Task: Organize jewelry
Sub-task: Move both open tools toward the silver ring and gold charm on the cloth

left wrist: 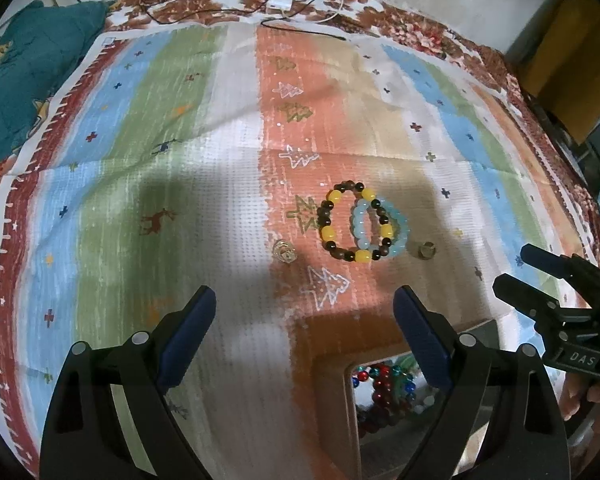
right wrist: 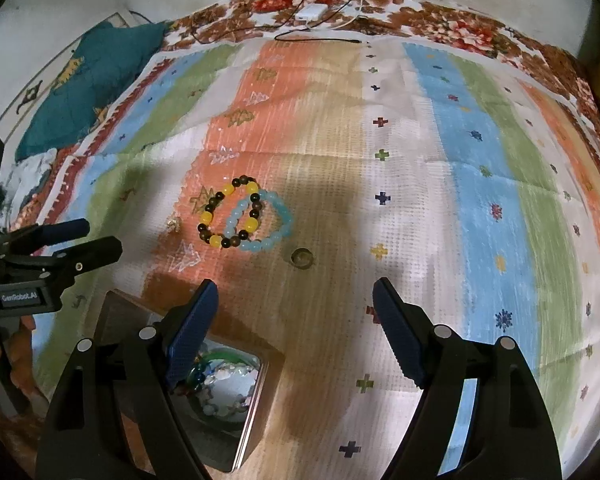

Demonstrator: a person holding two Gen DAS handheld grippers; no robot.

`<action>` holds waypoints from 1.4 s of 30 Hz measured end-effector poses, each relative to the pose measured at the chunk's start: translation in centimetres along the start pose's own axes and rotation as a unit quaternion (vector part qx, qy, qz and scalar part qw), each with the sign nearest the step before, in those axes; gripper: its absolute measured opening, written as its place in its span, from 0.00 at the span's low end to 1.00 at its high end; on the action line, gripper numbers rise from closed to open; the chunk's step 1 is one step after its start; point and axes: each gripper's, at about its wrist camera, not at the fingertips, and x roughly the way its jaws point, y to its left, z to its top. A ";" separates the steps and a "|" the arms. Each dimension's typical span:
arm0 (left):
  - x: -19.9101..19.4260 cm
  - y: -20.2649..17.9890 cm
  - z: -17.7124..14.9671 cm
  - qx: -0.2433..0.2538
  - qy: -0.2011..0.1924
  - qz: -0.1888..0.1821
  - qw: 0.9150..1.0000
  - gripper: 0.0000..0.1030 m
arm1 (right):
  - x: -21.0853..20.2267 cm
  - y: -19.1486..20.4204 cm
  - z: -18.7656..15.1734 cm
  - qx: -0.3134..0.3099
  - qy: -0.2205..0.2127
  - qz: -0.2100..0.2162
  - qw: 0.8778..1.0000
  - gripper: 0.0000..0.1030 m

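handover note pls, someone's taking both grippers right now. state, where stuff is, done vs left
Left gripper: open, empty, above the mat.
Right gripper: open, empty, by the box.
Box: open, nearest edge of mat, already holds several bead bracelets.
Left on the mat: brown-and-yellow bracelet overlapping the light blue bracelet; clear ring to their left; dark ring to their right.
Done: some bracelets boxed. Left: two bracelets and both rings, likely into the box.

Striped cloth [left wrist: 204, 208] over, seemingly, floral bedspread [left wrist: 400, 24]
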 end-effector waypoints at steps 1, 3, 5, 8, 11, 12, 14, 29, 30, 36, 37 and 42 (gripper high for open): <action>0.2 0.0 0.1 0.001 0.002 0.001 1.000 0.85 | 0.2 0.0 0.1 0.000 0.002 -0.001 1.000 0.77; 0.6 0.2 0.3 -0.001 0.005 0.003 1.000 0.85 | 0.6 -0.1 0.2 0.000 0.006 -0.002 1.000 0.77; 0.9 0.4 0.5 -0.004 0.007 0.002 1.000 0.85 | 1.0 -0.2 0.4 0.000 0.012 -0.004 1.000 0.77; 1.3 0.5 0.7 -0.002 0.010 0.004 1.000 0.85 | 1.6 -0.1 0.5 -0.004 0.019 -0.012 1.000 0.77; 1.9 0.4 0.8 0.002 0.014 0.008 1.000 0.85 | 1.9 -0.1 0.7 -0.009 0.021 -0.012 1.000 0.77; 2.2 0.3 0.9 0.004 0.018 0.010 1.000 0.85 | 2.2 -0.1 0.7 -0.009 0.023 -0.014 1.000 0.77; 2.5 0.3 1.0 0.008 0.021 0.014 1.000 0.84 | 2.6 -0.2 0.9 -0.010 0.027 -0.017 0.999 0.77; 4.2 0.7 1.7 0.007 0.038 0.013 0.999 0.69 | 5.4 -0.2 1.7 -0.020 0.055 -0.022 0.998 0.77; 4.3 0.7 1.7 0.008 0.039 0.014 0.999 0.68 | 5.5 -0.2 1.7 -0.021 0.056 -0.022 0.998 0.77; 5.3 0.8 2.0 0.014 0.045 0.018 0.999 0.64 | 6.3 0.0 2.0 -0.027 0.063 -0.021 0.997 0.77; 5.5 0.9 2.1 0.016 0.047 0.020 0.999 0.63 | 6.5 0.0 2.1 -0.027 0.065 -0.022 0.997 0.77; 6.6 1.2 2.3 0.018 0.056 0.024 0.998 0.51 | 7.2 0.0 2.2 -0.029 0.074 -0.022 0.997 0.70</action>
